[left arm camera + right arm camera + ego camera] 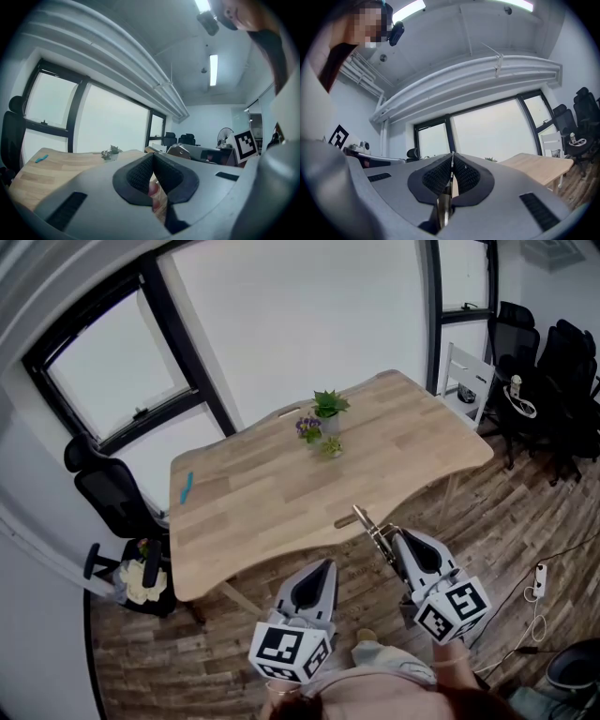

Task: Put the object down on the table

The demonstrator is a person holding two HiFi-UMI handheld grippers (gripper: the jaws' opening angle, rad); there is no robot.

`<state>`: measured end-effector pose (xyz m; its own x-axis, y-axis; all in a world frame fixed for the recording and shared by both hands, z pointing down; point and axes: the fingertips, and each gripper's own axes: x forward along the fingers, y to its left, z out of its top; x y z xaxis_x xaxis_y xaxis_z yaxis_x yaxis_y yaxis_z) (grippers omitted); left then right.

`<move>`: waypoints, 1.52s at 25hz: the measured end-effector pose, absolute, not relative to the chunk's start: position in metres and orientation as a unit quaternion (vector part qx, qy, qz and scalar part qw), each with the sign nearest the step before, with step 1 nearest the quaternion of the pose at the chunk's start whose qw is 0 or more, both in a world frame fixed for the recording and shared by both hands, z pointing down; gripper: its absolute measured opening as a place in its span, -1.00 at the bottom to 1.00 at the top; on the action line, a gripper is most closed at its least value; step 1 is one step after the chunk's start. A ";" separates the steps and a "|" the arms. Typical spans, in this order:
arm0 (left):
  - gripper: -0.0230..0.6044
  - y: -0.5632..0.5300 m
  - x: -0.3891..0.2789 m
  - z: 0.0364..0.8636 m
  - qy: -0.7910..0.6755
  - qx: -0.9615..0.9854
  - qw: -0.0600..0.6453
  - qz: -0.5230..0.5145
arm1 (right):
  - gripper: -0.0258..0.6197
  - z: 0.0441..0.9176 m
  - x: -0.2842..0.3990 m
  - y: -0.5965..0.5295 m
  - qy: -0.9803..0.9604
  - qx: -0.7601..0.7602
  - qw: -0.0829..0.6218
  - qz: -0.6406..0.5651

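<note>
At bottom centre of the head view, the left gripper [327, 565] is closed and empty. To its right, the right gripper [395, 536] is clamped on a thin metal object [372, 527], held up at the table's [253, 502] near edge. Small potted plants [325, 422] stand further back, at mid-frame.

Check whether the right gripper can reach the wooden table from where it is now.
Probably yes: the right gripper, shut on a metal utensil, hangs just off the near edge of the table, with nothing between them.
</note>
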<state>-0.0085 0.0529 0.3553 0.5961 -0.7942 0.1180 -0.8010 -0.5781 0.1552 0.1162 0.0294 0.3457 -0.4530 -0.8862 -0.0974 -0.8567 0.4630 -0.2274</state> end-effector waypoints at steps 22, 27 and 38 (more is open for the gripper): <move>-0.92 -0.047 0.012 0.371 -0.484 0.868 0.105 0.033 | -0.91 0.363 0.130 -0.082 0.870 -0.474 0.097 -0.093; -0.92 -0.052 0.011 0.377 -0.488 0.864 0.120 0.033 | -0.91 0.371 0.128 -0.093 0.873 -0.469 0.092 -0.102; -0.92 -0.090 0.003 0.379 -0.482 0.867 0.121 0.033 | -0.91 0.378 0.113 -0.129 0.874 -0.467 0.083 -0.101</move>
<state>0.0030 -0.0899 0.3786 0.5338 -0.8278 0.1729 -0.8435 -0.5067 0.1780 0.1126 -0.1292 0.3775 -0.5494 -0.8341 -0.0497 -0.8005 0.5425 -0.2547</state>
